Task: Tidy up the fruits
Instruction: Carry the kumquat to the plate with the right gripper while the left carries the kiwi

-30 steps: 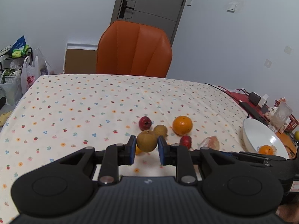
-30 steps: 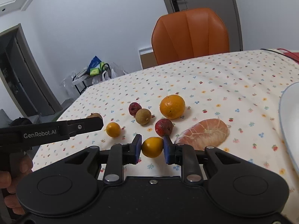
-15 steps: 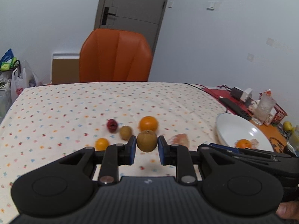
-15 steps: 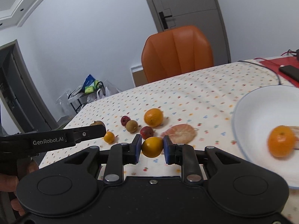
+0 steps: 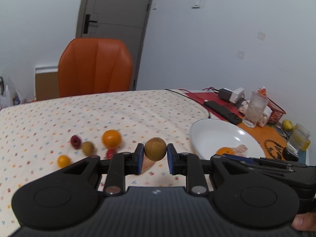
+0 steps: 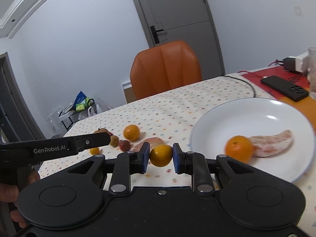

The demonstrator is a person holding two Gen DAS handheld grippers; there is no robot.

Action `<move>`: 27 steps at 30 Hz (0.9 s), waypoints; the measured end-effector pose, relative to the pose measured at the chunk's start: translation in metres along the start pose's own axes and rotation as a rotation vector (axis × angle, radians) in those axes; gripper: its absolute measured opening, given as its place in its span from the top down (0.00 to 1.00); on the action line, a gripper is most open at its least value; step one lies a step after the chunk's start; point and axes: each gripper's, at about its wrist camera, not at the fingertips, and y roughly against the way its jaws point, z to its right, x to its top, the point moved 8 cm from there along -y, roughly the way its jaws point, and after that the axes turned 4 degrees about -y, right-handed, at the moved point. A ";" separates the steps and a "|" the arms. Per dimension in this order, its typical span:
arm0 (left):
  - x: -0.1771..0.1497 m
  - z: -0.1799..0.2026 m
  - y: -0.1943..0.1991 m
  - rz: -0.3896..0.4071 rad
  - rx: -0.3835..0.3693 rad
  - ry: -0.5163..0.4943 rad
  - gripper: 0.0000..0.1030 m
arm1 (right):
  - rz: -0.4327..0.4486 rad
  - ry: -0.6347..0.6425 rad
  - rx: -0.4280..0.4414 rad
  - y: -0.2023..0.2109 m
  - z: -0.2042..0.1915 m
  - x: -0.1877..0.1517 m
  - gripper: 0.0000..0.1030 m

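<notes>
Here the left gripper (image 5: 155,156) has its blue pads clamped on a round brown fruit (image 5: 155,148), held clear above the dotted tablecloth (image 5: 122,110), and the right gripper (image 6: 161,157) is pinched tight on a small yellow-orange citrus (image 6: 161,155), likewise off the cloth. To the right of both tools sits a white plate (image 6: 237,114); in it lie a mandarin (image 6: 239,148) and, touching it on the right, a peeled pinkish pomelo segment (image 6: 272,143). The remaining fruit is grouped on the cloth to the left of the plate: a larger orange (image 5: 111,138), a dark red fruit (image 5: 75,141) beside a small brown fruit (image 5: 88,147), a small yellow-orange citrus at the near left (image 5: 63,161), another red fruit (image 5: 110,153) partly hidden behind the left gripper's frame, and a second peeled pomelo segment (image 5: 147,163) showing under the held brown fruit. In the right wrist view the left gripper's black arm reaches in from the left edge in front of these fruits. An orange chair (image 5: 94,67) stands at the far side of the table before a grey door (image 5: 116,15). Past the plate, on a red mat, lie a black phone (image 6: 284,87) and a frosted glass (image 5: 254,111), with a charger (image 5: 231,94) further back.
</notes>
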 end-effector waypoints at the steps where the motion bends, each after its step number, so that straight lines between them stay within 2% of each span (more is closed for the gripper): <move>1: 0.002 0.005 -0.001 0.003 -0.008 -0.007 0.78 | 0.003 -0.004 -0.006 0.003 0.004 0.000 0.77; 12: 0.004 0.060 -0.021 -0.016 -0.081 -0.061 0.78 | 0.028 -0.054 -0.089 0.034 0.057 0.004 0.77; 23: 0.002 0.091 -0.038 -0.038 -0.122 -0.090 0.78 | 0.046 -0.084 -0.156 0.048 0.095 0.007 0.77; 25: 0.001 0.094 -0.041 -0.043 -0.126 -0.094 0.78 | 0.054 -0.088 -0.167 0.049 0.100 0.008 0.74; 27: 0.002 0.098 -0.045 -0.047 -0.130 -0.099 0.78 | 0.068 -0.095 -0.183 0.051 0.105 0.010 0.63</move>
